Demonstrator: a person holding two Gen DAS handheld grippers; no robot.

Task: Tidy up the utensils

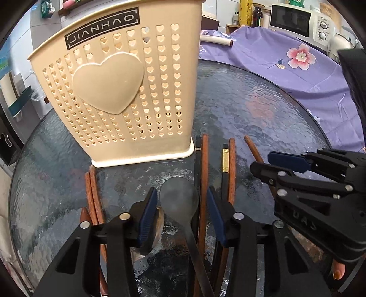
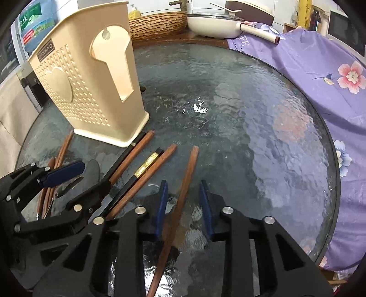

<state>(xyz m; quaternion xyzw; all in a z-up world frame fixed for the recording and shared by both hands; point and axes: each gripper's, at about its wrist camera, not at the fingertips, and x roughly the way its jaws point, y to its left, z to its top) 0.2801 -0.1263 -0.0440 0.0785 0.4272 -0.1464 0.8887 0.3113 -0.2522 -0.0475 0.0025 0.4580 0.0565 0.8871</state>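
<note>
A cream utensil holder [image 1: 119,91] [image 2: 91,91] with heart-shaped holes stands upright on the round glass table [image 1: 251,102] [image 2: 228,114]. Several brown and black chopsticks [image 1: 203,164] [image 2: 141,160] lie in front of it. My left gripper [image 1: 181,212] [image 2: 80,182] is open, straddling a dark spoon [image 1: 178,196] without its pads touching it. A metal spoon [image 1: 157,228] lies partly under its left pad. My right gripper [image 2: 184,203] [image 1: 270,164] is open around a single brown chopstick [image 2: 187,173] that lies flat on the glass.
A purple flowered cloth [image 2: 320,68] [image 1: 286,68] covers the right and far side. Behind the table are a white pan [image 2: 212,25], a woven basket [image 2: 157,22] and a microwave [image 1: 295,20]. More brown chopsticks [image 1: 93,194] lie left of the left gripper.
</note>
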